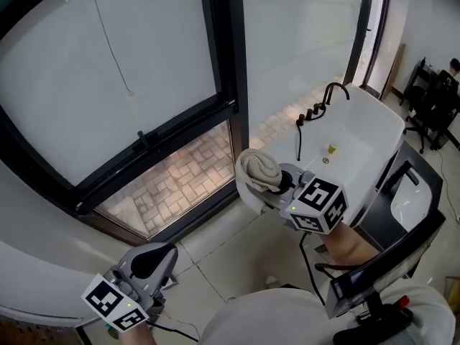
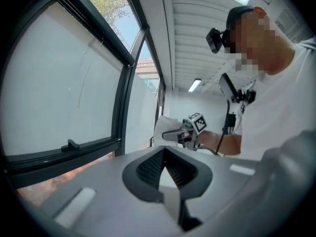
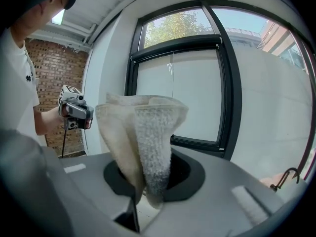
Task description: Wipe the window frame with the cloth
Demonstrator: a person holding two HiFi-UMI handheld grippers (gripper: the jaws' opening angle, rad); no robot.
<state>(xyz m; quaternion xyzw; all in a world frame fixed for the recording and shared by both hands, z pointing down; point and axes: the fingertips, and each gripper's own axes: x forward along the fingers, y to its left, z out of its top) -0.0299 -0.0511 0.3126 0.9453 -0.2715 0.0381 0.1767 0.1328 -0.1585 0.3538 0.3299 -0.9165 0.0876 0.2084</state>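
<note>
Between the jaws of the right gripper [image 3: 148, 184]: one cloth [image 3: 143, 132], pale and terry-textured. The jaws were closed on its lower end, and the rest stood up in loose folds. The head view placed the cloth near the window frame [image 1: 231, 85], by the lower end of its black upright post, and no contact with the frame could be seen.

Second entry, the left gripper [image 2: 165, 164]: its jaws were drawn together at the tips with nothing between them. It sat low, well apart from the right gripper and below the frame's bottom rail.

The window frame was black, with a small black handle [image 1: 144, 141] on the lower rail of the left sash. Brick paving [image 1: 180, 182] showed through the pane beneath.

Right of the frame stood a white basin [image 1: 363, 131] with a black tap [image 1: 335, 90] at its far edge.
</note>
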